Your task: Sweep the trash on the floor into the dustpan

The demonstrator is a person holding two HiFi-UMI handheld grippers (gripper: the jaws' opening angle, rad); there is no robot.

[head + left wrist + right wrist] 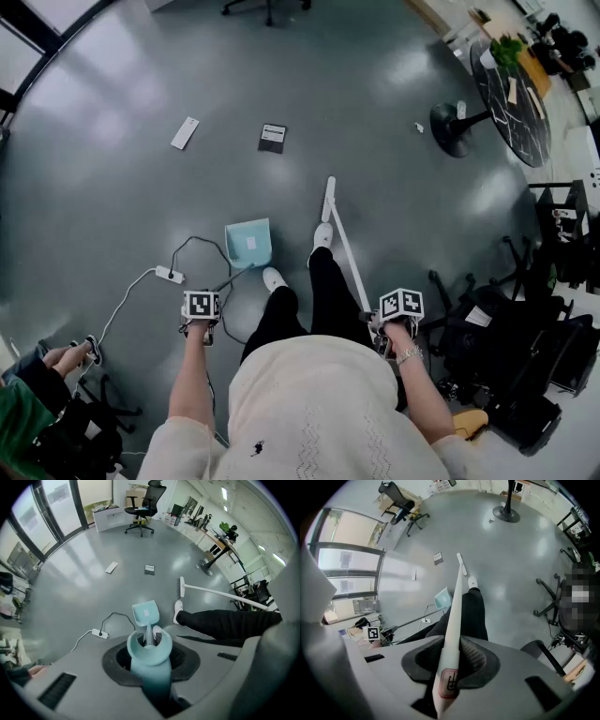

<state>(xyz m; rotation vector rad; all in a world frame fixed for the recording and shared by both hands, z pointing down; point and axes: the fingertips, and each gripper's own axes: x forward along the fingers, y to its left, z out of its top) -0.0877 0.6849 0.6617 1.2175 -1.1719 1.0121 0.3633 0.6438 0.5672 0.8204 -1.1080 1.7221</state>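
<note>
Both forearms (190,375) reach forward and down from a cream knit sweater (319,403), wrists level on either side of the black-trousered legs (330,291). The left gripper (201,307) is clamped on the rounded handle of the pale teal plastic dustpan (249,245), whose flat, squarish pan rests on the glossy grey floor (141,187) just beside the left shoe (274,278). The right gripper (399,306) is closed round the slim white pole of the broom (342,246), which slants down to a narrow head just ahead of the right shoe (322,234). A white slip (185,132) and a dark square card (272,138) lie flat, well beyond the pan.
</note>
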